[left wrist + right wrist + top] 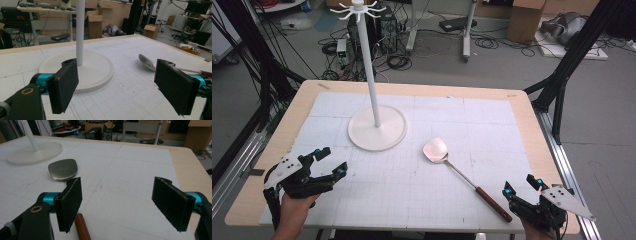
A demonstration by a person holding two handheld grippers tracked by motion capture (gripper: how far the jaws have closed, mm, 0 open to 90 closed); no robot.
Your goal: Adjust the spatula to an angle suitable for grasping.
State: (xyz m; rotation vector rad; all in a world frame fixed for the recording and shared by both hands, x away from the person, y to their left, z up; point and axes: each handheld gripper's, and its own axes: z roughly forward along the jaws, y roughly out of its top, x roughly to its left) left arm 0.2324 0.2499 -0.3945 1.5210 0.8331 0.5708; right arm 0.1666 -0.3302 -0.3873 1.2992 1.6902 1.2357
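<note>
Left gripper (326, 161), left of white round-based hook stand (377, 131): jaws spread, nothing between. High view shows stand's hooked top; left gripper view cuts it off. Steel spatula with brown wooden handle (462, 177) lies right of stand on white gridded mat (492, 125). Right gripper (519, 186) jaws spread, empty; handle end just beside its left-hand jaw, path clear.
</note>
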